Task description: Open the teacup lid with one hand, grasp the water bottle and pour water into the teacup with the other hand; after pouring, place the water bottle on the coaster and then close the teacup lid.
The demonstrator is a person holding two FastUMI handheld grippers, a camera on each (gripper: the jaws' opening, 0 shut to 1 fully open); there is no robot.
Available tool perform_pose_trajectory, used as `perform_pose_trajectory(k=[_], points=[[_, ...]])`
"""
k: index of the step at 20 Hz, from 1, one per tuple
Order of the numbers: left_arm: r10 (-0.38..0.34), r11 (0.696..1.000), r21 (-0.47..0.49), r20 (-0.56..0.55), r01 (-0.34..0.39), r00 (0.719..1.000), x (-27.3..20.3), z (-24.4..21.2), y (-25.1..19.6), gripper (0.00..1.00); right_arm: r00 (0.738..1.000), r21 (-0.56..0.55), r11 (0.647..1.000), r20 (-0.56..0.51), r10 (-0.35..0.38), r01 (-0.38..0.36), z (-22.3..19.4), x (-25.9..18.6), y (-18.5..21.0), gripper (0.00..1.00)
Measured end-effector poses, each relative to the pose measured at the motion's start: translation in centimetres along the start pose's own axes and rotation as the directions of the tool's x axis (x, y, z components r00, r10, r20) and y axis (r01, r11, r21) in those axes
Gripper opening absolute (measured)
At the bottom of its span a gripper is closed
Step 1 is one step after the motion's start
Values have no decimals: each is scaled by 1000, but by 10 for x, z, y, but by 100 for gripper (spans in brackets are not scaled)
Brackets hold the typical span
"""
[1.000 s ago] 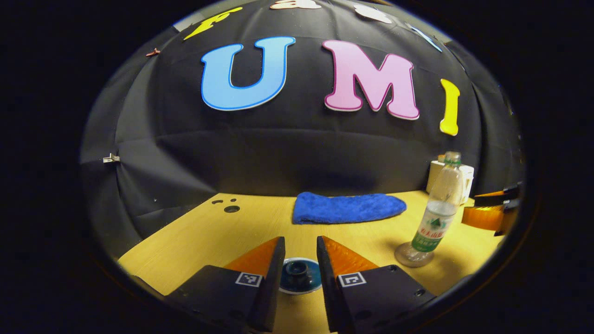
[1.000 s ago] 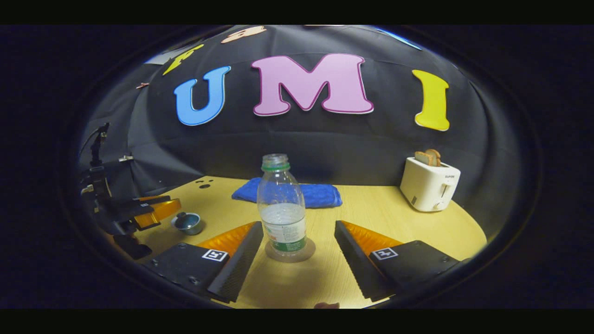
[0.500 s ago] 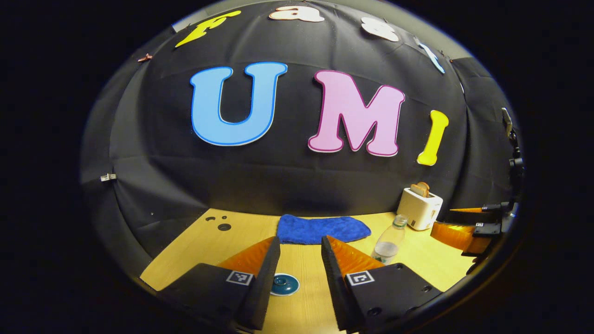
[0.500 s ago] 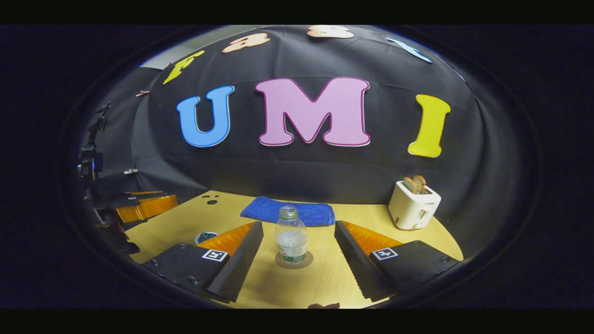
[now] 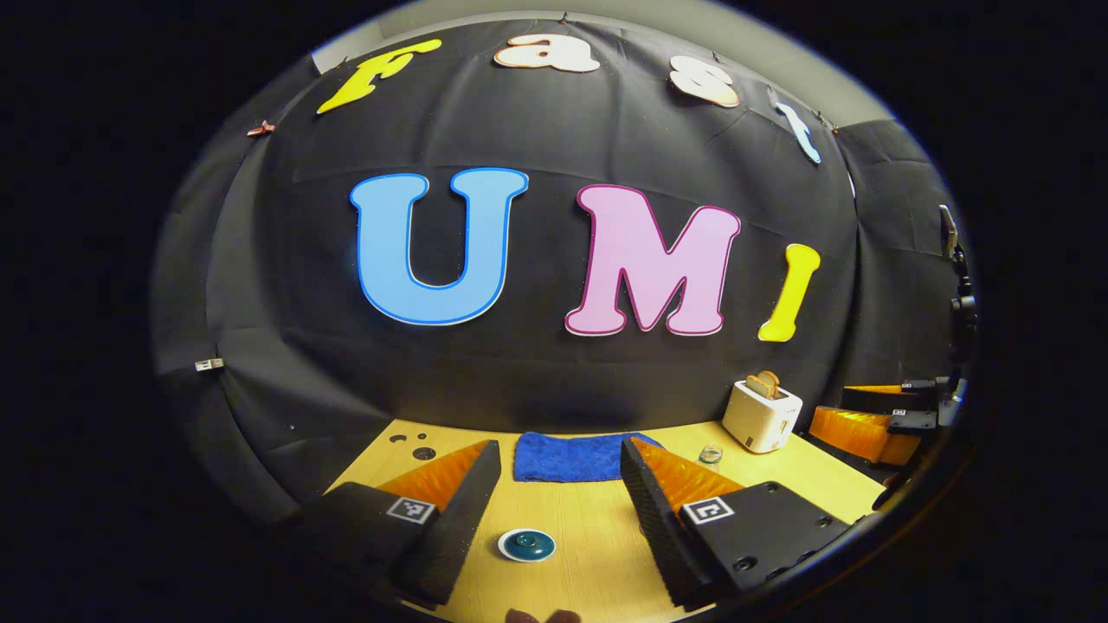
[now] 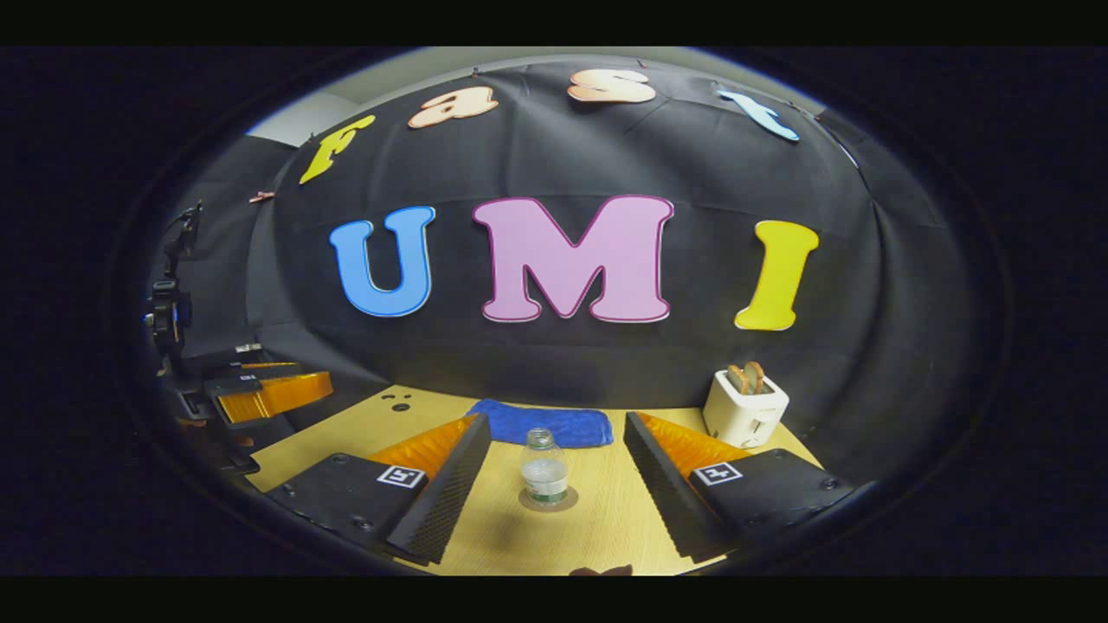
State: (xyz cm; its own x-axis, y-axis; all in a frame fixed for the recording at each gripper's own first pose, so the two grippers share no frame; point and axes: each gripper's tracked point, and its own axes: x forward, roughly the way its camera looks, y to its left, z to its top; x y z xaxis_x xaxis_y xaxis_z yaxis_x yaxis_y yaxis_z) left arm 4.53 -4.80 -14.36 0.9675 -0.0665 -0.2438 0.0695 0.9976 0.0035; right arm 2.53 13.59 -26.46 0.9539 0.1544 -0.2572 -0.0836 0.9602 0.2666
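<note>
**Both grippers pulled back, lid on cup, bottle on coaster**

Left gripper view: left gripper (image 5: pixel 558 472) at the bottom of the frame, fingers spread wide, nothing held. Teacup (image 5: pixel 526 546) sits low centre on the table (image 5: pixel 589 554) in the gap between the fingers, touching neither, blue lid (image 5: pixel 525 542) on it. Past the right finger only the bottle (image 5: pixel 711 455) top shows, the rest is hidden behind that finger. Blue cloth (image 5: pixel 571 457) lies at the back centre, toaster (image 5: pixel 761 415) centre right. The right gripper (image 5: pixel 874 424) shows at the right edge, off the table surface.

Right gripper view: right gripper (image 6: pixel 554 446) at the bottom, fingers wide apart, empty. Bottle (image 6: pixel 544 467) stands upright, uncapped, on the round coaster (image 6: pixel 548 500) in the lower centre, between the fingers and apart from both. Cloth (image 6: pixel 541 424) behind it, toaster (image 6: pixel 744 411) lower right with bread in the slots. Left gripper (image 6: pixel 264 394) at the left edge, raised above the table edge. Table (image 6: pixel 597 528) below.

Versus the earlier frames: both cameras have backed up and away; cup and bottle look smaller and sit lower in frame, more wall is visible. A second ago the left fingers were close around the lidded cup; now they are wider and clear of it. Bottle unmoved on the coaster.

Both grippers are level, pointing toward the back wall.
</note>
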Motion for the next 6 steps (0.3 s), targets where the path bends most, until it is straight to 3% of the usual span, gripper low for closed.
perform_pose_trajectory(k=[2,6], points=[[-6,1000,12,20,5,1000,-4,8,1,94,1000,-10,1000,17,-2,2,7,-8,4,96],[-34,999,39,50,32,998,-15,16,-1,95,999,-15,999,26,-32,33,11,-20,5,96]])
